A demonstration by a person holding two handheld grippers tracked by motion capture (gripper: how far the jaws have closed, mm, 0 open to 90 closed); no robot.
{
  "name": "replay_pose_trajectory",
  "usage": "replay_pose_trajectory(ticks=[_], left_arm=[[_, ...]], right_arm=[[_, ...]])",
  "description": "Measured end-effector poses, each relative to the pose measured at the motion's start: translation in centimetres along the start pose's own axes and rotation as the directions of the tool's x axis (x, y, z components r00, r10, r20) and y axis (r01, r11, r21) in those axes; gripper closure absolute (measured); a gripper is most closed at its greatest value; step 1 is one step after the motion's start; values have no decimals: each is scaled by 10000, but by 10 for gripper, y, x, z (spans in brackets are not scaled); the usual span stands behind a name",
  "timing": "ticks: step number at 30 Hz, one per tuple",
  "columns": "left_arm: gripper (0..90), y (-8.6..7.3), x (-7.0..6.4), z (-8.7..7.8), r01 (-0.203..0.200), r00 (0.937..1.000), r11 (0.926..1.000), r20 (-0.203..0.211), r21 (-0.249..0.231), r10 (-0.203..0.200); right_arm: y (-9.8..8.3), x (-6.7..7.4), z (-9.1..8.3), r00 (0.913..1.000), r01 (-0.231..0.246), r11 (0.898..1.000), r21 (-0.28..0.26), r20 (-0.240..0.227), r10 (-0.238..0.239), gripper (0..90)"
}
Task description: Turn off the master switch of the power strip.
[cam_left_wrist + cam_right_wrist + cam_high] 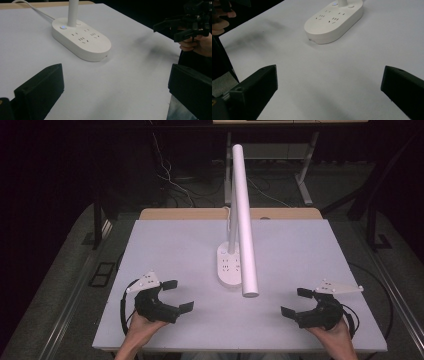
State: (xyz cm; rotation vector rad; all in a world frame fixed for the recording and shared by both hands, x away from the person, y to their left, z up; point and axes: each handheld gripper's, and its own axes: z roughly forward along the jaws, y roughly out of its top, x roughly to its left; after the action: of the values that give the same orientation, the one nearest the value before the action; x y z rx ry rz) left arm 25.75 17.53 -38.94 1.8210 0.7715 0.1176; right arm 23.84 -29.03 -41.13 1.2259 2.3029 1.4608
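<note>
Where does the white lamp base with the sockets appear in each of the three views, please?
High view: the lamp base sits at the middle of the table, between the two tongs, under the long white lamp bar.
Left gripper view: the base lies upper left of centre.
Right gripper view: the base lies at top centre, cut by the upper edge.
Shared landmark: the lit button beside the lamp stem.

Bright table [300,250], dark surroundings (soft shadows), slight blur
</note>
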Motion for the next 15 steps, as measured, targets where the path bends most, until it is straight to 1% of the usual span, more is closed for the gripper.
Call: replay_pose_trajectory(ticks=[5, 12, 13, 15], left_arm=[[0, 6, 2, 1, -20, 9999, 9999, 111, 160, 19], [0, 11, 5, 5, -14, 9999, 9993, 117, 368, 10], [0, 12, 5, 6, -84, 9999, 9991, 126, 410, 79], [0, 14, 6, 7, -98, 9999, 9987, 102, 495, 93]], right_arm=[[0, 0, 0, 10000, 15, 10000, 12, -11, -15, 3], [-1, -1, 1, 10000, 21, 10000, 45, -73, -21, 3], [-1, -1, 1, 10000, 17, 10000, 51, -73, -16, 3], [-1, -1, 2, 10000, 17, 10000, 56, -70, -17, 3]])
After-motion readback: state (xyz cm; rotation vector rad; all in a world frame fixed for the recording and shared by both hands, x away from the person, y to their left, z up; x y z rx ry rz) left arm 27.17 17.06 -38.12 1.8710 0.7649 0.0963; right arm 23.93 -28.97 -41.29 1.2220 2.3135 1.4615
